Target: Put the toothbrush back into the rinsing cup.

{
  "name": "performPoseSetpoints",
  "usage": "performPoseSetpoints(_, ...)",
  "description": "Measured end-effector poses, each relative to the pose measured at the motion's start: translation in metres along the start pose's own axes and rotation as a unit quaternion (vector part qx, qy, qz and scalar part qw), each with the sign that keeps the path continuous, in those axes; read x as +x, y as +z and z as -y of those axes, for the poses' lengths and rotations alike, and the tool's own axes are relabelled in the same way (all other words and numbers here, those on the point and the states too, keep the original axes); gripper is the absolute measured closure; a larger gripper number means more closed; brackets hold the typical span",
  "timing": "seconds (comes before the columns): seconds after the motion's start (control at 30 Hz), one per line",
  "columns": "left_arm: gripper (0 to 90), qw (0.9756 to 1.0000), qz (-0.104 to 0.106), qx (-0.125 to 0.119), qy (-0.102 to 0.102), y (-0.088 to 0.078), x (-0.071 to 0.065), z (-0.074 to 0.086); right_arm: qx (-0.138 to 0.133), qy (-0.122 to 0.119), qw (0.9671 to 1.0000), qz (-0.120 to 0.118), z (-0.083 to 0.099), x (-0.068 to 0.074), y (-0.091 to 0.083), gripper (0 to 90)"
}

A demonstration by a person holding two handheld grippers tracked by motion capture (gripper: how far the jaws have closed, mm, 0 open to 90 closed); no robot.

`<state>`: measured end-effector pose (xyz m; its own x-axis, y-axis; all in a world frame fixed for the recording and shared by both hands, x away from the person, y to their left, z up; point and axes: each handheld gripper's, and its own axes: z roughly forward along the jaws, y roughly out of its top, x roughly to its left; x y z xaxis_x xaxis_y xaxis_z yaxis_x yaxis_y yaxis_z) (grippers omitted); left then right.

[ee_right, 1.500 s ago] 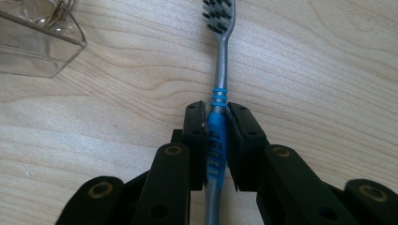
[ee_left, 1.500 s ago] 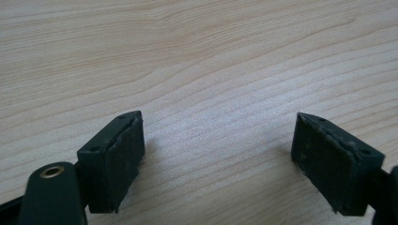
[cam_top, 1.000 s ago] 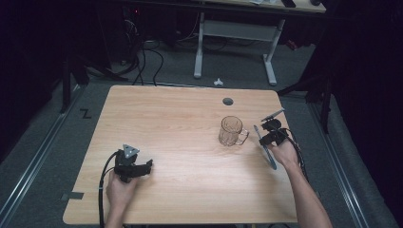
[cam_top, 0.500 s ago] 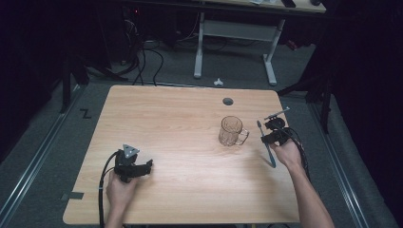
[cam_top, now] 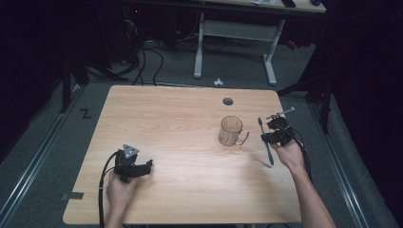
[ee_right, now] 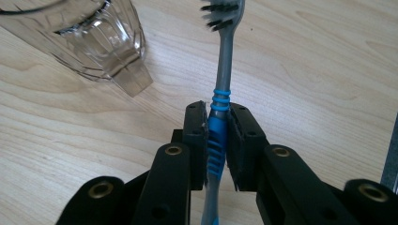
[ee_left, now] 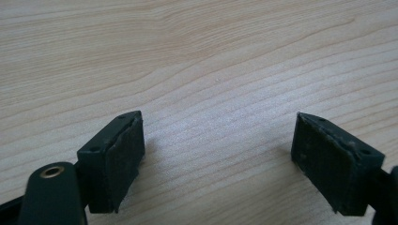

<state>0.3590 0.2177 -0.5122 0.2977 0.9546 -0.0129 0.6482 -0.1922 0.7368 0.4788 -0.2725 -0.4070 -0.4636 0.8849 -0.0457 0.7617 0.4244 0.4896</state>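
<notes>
The right tool [ee_right: 217,140] is clamped on a blue toothbrush [ee_right: 219,117], lifted off the tabletop [cam_top: 180,123] beside the glass mug [cam_top: 231,131]. Next, I'd guess: tip its bristles over the rim. The left tool [ee_left: 218,154] rests agape.

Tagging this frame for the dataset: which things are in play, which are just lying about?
In play:
right gripper, shut on the toothbrush
glass mug beside it

Not in play:
left gripper, open over bare table
cables on the floor
</notes>
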Motion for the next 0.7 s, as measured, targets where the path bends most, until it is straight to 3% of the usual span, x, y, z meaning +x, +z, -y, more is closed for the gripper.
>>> performPoseSetpoints(0.3, 18.3, 1.0000, 0.000, 0.000, 0.000, 0.000, 0.000, 0.000, -0.034, -0.007, 0.9994, -0.005, 0.002, 0.005, -0.013, 79.0)
performPoseSetpoints(0.7, 18.3, 1.0000, 0.000, 0.000, 0.000, 0.000, 0.000, 0.000, -0.088, -0.015, 0.9959, -0.014, 0.008, 0.013, -0.027, 79.3)
